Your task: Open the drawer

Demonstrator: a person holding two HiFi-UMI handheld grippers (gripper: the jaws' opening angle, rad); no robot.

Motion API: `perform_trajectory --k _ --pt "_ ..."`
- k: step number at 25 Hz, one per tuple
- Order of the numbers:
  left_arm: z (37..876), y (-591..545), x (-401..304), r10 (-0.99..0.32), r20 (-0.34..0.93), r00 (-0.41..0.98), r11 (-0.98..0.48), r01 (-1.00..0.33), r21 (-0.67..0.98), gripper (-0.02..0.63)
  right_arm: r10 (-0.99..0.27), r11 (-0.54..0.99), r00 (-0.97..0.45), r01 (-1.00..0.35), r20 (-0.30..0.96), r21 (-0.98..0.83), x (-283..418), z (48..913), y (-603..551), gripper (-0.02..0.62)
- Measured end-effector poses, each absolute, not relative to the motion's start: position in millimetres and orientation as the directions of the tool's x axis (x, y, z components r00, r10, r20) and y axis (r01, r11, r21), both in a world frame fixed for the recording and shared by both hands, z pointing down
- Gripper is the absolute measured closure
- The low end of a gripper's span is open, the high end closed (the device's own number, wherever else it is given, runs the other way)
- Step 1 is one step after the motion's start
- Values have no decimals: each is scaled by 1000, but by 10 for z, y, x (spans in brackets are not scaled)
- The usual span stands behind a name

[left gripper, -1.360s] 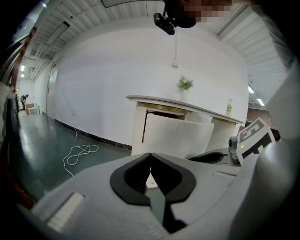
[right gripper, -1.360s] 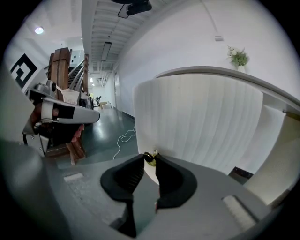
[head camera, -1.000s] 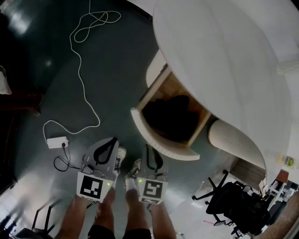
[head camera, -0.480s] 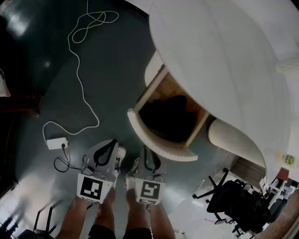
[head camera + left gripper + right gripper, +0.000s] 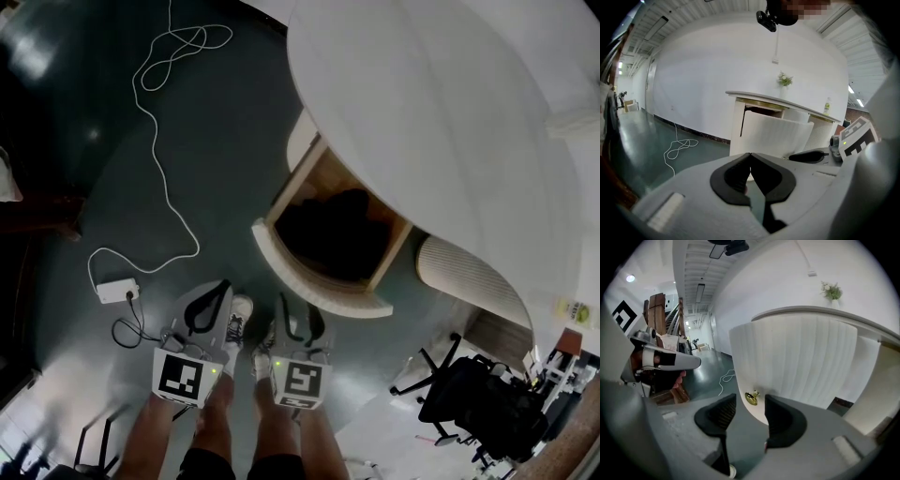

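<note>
Standing open, the drawer [image 5: 319, 281]; right tongs [image 5: 748, 407] just opened wide, empty (brass knob [image 5: 751, 398] ahead); left tongs [image 5: 750, 157] closed.

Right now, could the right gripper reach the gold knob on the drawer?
Probably yes: the right gripper has just been opening its jaws, nothing gripped, and the gold knob sits just ahead of the gap, unobstructed.

A thin white cable [image 5: 157, 141] loops over the dark green floor [image 5: 234, 122] at the far left. It runs nearer to a small white power box [image 5: 114, 292], with a black lead [image 5: 122, 328] curled just beside it. On the right the round white tabletop [image 5: 450, 131] fills the far side, with a small plant [image 5: 784, 79] and a bottle [image 5: 827, 106] standing on it, and a black office chair [image 5: 473, 403] stands at the near right, well apart from the cable.
</note>
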State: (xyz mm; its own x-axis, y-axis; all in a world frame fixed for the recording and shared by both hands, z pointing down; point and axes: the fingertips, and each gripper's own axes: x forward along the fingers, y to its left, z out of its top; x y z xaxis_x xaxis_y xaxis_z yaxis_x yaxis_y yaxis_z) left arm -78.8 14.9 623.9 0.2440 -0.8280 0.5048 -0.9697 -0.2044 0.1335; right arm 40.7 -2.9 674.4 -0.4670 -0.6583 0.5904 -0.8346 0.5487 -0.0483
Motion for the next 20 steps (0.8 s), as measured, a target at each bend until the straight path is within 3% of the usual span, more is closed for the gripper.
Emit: perform_trajectory --k 20 --pt "5268 -207 -630 -845 450 289 -269 -957 109 595 -671 521 -474 -848 569 -92 478 5853 -30 400"
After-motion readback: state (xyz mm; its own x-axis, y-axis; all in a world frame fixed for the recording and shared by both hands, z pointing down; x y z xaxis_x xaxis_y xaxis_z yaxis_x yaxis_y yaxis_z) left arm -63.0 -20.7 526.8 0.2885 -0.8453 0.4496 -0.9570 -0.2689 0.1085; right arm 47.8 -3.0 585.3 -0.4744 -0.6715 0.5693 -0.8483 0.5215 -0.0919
